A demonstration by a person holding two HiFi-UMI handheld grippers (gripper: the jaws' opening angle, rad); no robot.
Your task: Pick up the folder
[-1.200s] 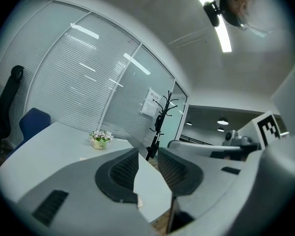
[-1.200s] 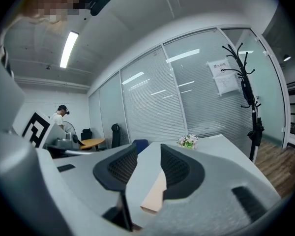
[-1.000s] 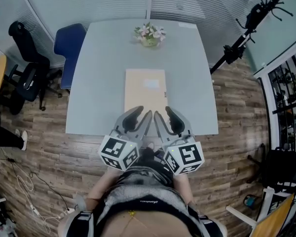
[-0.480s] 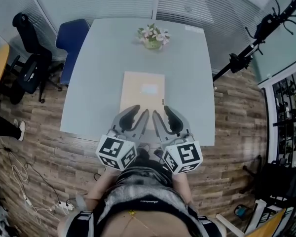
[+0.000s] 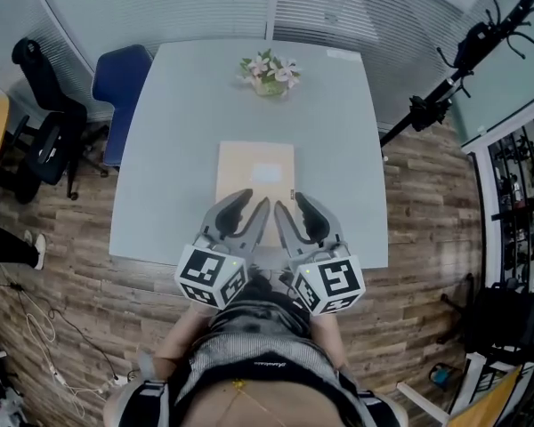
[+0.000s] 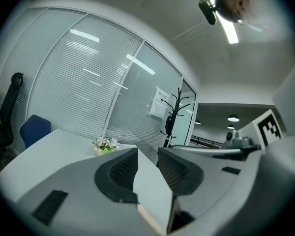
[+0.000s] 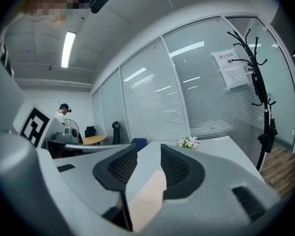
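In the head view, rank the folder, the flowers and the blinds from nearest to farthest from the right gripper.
1. Folder, just ahead of the right gripper, on the table's near half.
2. Flowers, at the table's far end.
3. Blinds, beyond the table.

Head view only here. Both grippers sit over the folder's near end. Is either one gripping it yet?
Observer: Not the left. In the left gripper view the left gripper has its jaws apart and opening, and the pads press on nothing.
Operator: And the right?
Observer: Same. In the right gripper view the right gripper has its jaws apart. The beige folder shows through the gap, lower down, and neither pad touches it.
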